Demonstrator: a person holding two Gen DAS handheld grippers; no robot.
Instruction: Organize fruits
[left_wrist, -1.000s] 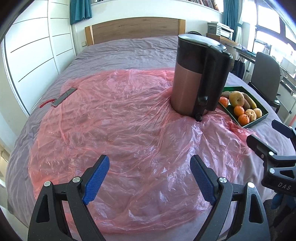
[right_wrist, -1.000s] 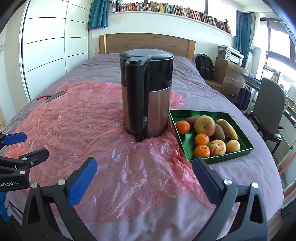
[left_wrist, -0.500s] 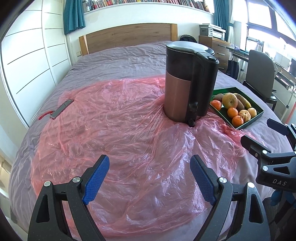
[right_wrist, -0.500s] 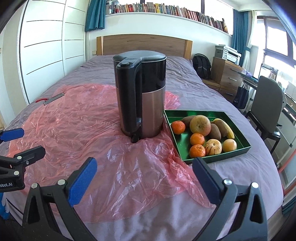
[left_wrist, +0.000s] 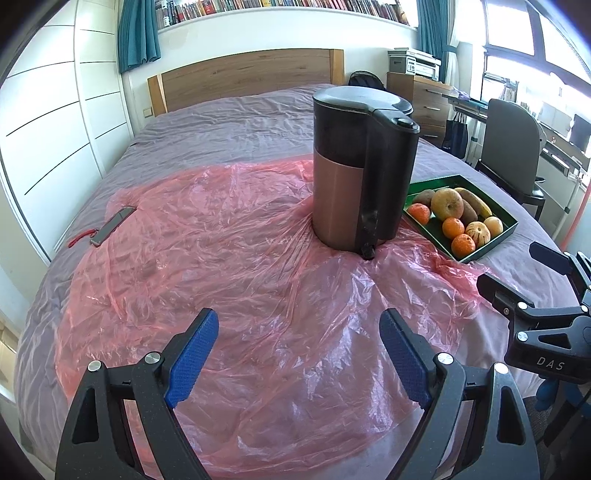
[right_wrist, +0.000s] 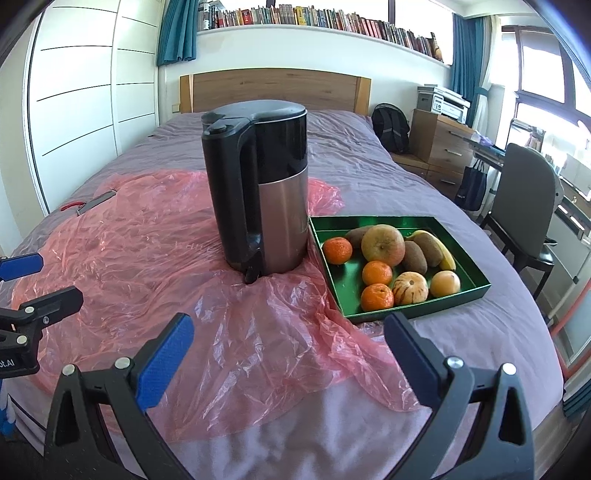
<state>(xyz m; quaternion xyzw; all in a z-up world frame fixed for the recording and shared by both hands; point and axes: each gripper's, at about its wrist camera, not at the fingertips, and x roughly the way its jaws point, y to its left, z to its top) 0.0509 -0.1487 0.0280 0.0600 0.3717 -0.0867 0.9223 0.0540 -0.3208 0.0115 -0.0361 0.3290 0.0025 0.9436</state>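
The white letters "DAS" are showing on the black body of the right gripper (left_wrist: 524, 280) at the right edge of the left wrist view. At the left edge of the right wrist view, the cut-off letters "ot.AI" are showing on the left gripper (right_wrist: 33, 280).

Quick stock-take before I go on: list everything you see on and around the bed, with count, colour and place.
kettle: one, black and steel, upright on the plastic sheet, left of the tray
plastic sheet: one, pink, spread over the bed
tray: one, green, on the bed, holding all the fruit
mandarins: three, orange, in the tray
large round fruit: one, yellow-red, tray centre
kiwis: about three, brown
banana: one, yellow
striped fruit: one
pale orange fruit: one
flat grey item: one, far left
chair: one, grey, right
left gripper: open, empty
right gripper: open, empty
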